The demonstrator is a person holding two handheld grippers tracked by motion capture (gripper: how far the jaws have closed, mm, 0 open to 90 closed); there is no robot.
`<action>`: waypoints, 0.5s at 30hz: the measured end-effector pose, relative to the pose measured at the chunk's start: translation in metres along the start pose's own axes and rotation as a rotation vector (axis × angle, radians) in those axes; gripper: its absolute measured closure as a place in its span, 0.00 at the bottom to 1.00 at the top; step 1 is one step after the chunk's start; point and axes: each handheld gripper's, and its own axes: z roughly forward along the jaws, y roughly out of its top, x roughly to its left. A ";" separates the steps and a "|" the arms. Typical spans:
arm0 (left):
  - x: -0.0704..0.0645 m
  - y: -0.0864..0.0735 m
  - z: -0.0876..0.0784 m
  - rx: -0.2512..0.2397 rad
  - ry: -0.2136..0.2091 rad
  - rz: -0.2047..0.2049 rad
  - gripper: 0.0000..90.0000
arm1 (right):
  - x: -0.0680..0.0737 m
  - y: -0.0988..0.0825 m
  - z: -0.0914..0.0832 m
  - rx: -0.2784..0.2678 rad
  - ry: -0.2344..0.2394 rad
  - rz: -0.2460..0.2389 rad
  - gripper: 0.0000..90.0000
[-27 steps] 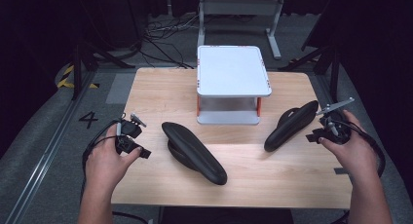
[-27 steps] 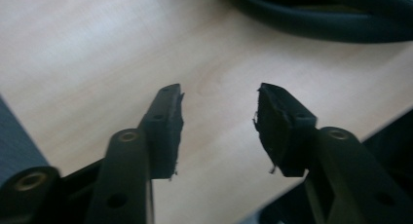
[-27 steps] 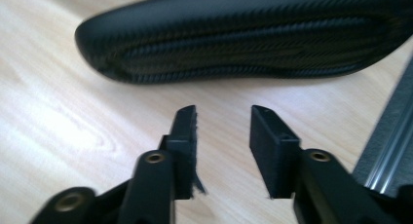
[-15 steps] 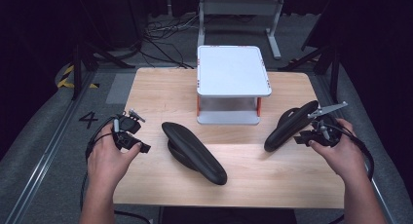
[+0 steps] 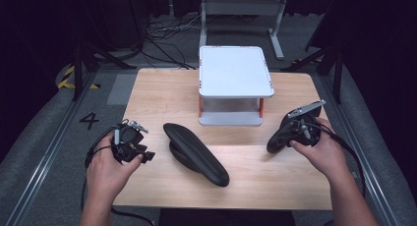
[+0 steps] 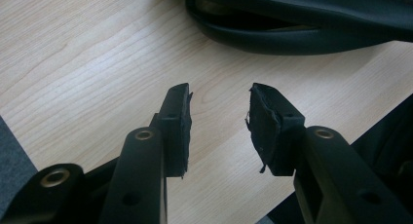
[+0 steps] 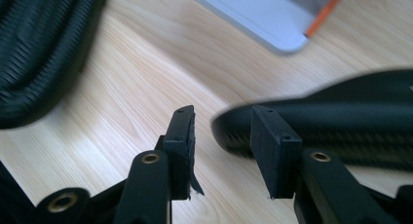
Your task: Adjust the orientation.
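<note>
A long black saddle-shaped piece [image 5: 196,154] lies slantwise in the middle of the wooden table [image 5: 162,96]. A second black piece [image 5: 278,137] lies at the right, partly covered by my right hand. My right gripper [image 5: 301,127] hovers over it, open; in the right gripper view [image 7: 219,136] its ribbed surface [image 7: 44,53] is at the left and the middle piece [image 7: 341,119] lies beyond the right jaw. My left gripper [image 5: 130,143] is at the table's left edge, open [image 6: 219,121] over bare wood, with the middle piece [image 6: 302,19] ahead of it.
A white two-level stand [image 5: 235,69] with orange legs stands at the back middle of the table; its base [image 7: 253,14] appears in the right gripper view. Cables trail from both grippers. Dark floor, metal frames and cables surround the table.
My right hand and gripper have moved left, from beside the right black piece to over it. My left hand has barely shifted. Both black pieces stay where they were.
</note>
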 end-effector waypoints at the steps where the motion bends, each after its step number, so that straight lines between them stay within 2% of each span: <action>1: -0.003 -0.003 0.002 -0.017 -0.008 -0.008 0.71 | 0.001 0.002 0.002 -0.001 0.004 -0.008 0.70; 2: -0.006 -0.005 0.004 -0.035 -0.009 -0.006 0.76 | 0.003 0.004 0.003 0.001 0.007 -0.014 0.70; 4: -0.009 -0.006 0.007 -0.036 -0.003 0.006 0.87 | 0.005 0.006 0.005 -0.003 0.009 -0.022 0.71; 6: -0.018 -0.003 0.020 0.019 -0.012 0.037 0.92 | 0.004 0.006 0.005 -0.002 0.010 -0.027 0.71; 8: -0.020 -0.001 0.025 0.025 -0.025 0.053 0.95 | 0.004 0.006 0.004 -0.002 0.007 -0.027 0.71; 9: -0.024 0.003 0.032 0.035 -0.032 0.065 0.95 | 0.004 0.006 0.003 -0.005 0.004 -0.023 0.71; 12: -0.031 0.009 0.050 0.083 -0.052 0.092 0.99 | 0.003 0.004 0.000 -0.014 0.000 -0.022 0.72; 15: -0.036 0.013 0.067 0.128 -0.070 0.118 0.98 | 0.002 0.002 -0.002 -0.014 -0.002 -0.015 0.72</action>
